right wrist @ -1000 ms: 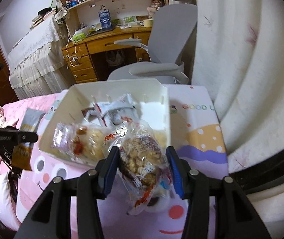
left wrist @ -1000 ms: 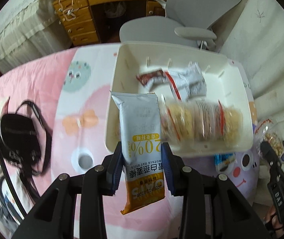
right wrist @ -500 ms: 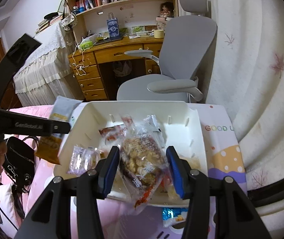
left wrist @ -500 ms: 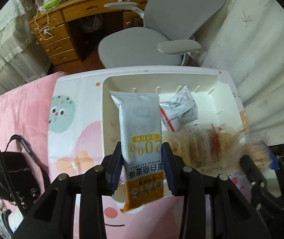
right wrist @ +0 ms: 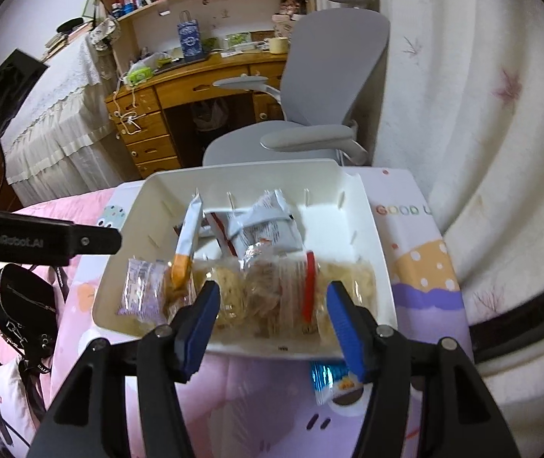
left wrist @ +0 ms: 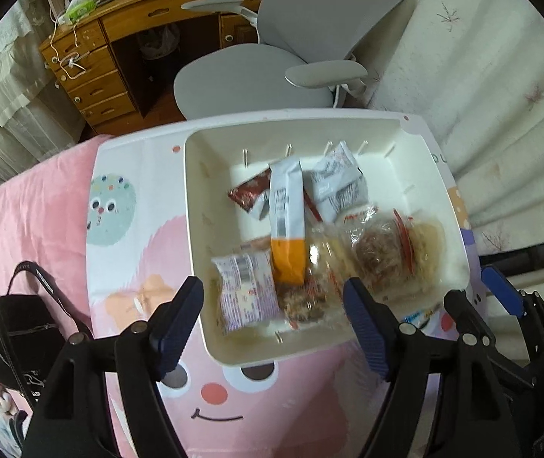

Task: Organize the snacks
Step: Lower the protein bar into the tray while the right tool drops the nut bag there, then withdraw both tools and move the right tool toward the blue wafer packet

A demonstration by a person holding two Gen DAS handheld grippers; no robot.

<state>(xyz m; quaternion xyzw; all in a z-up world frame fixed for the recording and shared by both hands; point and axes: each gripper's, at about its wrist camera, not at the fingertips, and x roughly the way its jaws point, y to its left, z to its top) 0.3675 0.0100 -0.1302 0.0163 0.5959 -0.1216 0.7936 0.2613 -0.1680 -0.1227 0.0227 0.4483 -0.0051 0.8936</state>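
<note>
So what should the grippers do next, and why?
Probably the right gripper should drop toward the blue packet on the blanket beside the bin. Both grippers are open and empty, and that snack looks like the only one outside.

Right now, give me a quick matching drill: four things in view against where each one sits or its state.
1. oat bar
2. blue packet
3. black bag
4. left tool

a. open, holding nothing
b. on the pink bedding, left of the bin
c. outside the bin, by its near wall
d. in the white bin

Pairs: 1-d, 2-c, 3-b, 4-a
</note>
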